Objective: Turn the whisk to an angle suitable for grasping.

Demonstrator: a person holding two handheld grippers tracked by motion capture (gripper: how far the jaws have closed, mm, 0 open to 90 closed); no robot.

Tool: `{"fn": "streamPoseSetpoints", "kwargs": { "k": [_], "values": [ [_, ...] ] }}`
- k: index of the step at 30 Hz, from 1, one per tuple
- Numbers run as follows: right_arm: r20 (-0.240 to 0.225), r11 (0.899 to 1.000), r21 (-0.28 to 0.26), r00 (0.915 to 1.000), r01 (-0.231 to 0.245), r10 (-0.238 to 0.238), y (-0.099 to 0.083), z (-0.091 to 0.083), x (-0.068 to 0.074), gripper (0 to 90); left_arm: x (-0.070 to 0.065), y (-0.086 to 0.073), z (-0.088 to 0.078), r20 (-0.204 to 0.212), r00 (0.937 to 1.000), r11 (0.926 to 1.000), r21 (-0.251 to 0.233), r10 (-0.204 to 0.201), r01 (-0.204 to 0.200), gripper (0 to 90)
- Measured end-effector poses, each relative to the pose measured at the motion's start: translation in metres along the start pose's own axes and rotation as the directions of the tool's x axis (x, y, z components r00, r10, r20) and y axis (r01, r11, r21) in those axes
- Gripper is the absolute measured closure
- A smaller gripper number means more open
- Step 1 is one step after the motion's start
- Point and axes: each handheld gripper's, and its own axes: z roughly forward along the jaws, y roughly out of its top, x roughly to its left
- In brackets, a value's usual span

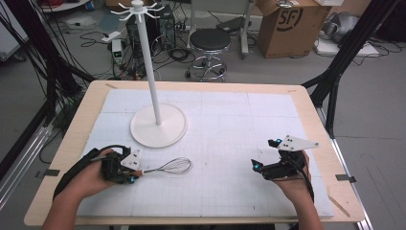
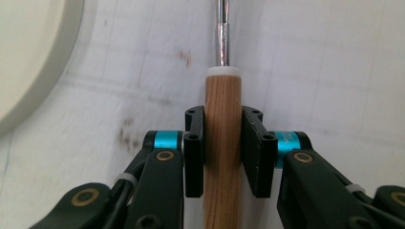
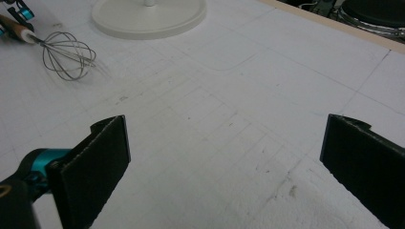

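Observation:
A wire whisk (image 1: 174,166) with a wooden handle (image 2: 222,143) lies on the white mat, its wire head pointing right. My left gripper (image 1: 138,172) is at the front left and holds the handle; in the left gripper view its two black pads (image 2: 193,152) press on both sides of the wood, so the left gripper (image 2: 223,114) is shut on it. My right gripper (image 1: 263,153) rests at the front right, apart from the whisk. In the right gripper view the right gripper (image 3: 228,125) is open wide with bare mat between the jaws, and the whisk (image 3: 67,55) lies far off at the upper left.
A white stand with a round base (image 1: 158,125) and a tall pole (image 1: 151,72) topped by hooks rises behind the whisk. The white mat (image 1: 230,120) covers the wooden table (image 1: 316,120). A stool (image 1: 209,43), cables and a cardboard box (image 1: 292,26) are on the floor beyond.

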Motion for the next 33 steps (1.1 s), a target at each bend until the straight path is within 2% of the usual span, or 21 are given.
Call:
{"fn": "streamPoseSetpoints", "kwargs": {
  "k": [3, 7, 10, 11, 12, 14, 16, 19, 25, 27, 30, 33],
  "values": [
    [0.000, 1.000, -0.001, 1.0000, 0.003, -0.003, 0.000, 0.000, 0.000, 1.8, -0.002, 0.014, 0.007, 0.020, 0.9997, 0.9995, -0.029, 0.013, -0.013, 72.7],
    [-0.004, 1.000, -0.001, 1.0000, 0.000, 0.000, 0.000, 0.000, 0.000, 1.8, -0.002, 0.033, 0.015, 0.035, 0.9991, 0.9989, -0.042, 0.024, -0.022, 72.6],
    [-0.013, 1.000, -0.001, 0.9999, -0.004, 0.004, 0.000, 0.000, 0.001, 1.8, -0.003, 0.044, 0.020, 0.032, 0.9993, 0.9982, -0.056, 0.021, -0.019, 71.9],
    [-0.012, 1.000, -0.004, 0.9999, -0.004, 0.004, 0.000, 0.000, 0.001, 1.8, -0.004, 0.046, 0.021, 0.033, 0.9994, 0.9979, -0.064, 0.014, -0.012, 63.3],
    [-0.012, 1.000, -0.004, 0.9999, -0.004, 0.004, 0.000, 0.000, 0.001, 1.8, -0.004, 0.047, 0.022, 0.025, 0.9996, 0.9975, -0.070, 0.010, -0.008, 63.3],
    [-0.017, 1.000, -0.007, 0.9998, -0.008, 0.008, 0.000, -0.001, 0.001, 1.8, -0.005, 0.045, 0.020, 0.028, 0.9996, 0.9977, -0.067, 0.001, 0.001, 60.6],
    [-0.016, 1.000, -0.011, 0.9999, -0.006, 0.006, 0.000, -0.001, 0.000, 1.8, -0.006, 0.039, 0.016, 0.013, 0.9997, 0.9965, -0.080, -0.021, 0.022, 58.6],
    [-0.019, 1.000, -0.011, 0.9998, -0.008, 0.007, 0.000, -0.001, 0.000, 1.8, -0.008, 0.025, 0.009, -0.002, 0.9983, 0.9930, -0.103, -0.058, 0.057, 58.3],
    [-0.021, 1.000, -0.015, 0.9997, -0.009, 0.008, 0.000, -0.002, 0.000, 1.8, -0.010, -0.005, 0.000, -0.027, 0.9929, 0.9892, -0.093, -0.116, 0.113, 57.9],
    [-0.018, 1.000, -0.018, 0.9998, -0.012, 0.012, 0.000, -0.002, 0.000, 1.8, -0.010, -0.010, -0.002, -0.032, 0.9927, 0.9900, -0.084, -0.116, 0.113, 59.6],
    [-0.019, 1.000, -0.012, 0.9998, -0.011, 0.011, 0.000, -0.002, 0.000, 1.8, -0.010, -0.011, -0.002, -0.013, 0.9942, 0.9915, -0.076, -0.107, 0.106, 68.3],
    [-0.017, 1.000, -0.010, 0.9998, -0.006, 0.006, 0.000, -0.001, 0.000, 1.8, -0.012, -0.006, -0.001, -0.024, 0.9977, 0.9962, -0.061, -0.064, 0.062, 72.2]
  ]
}}
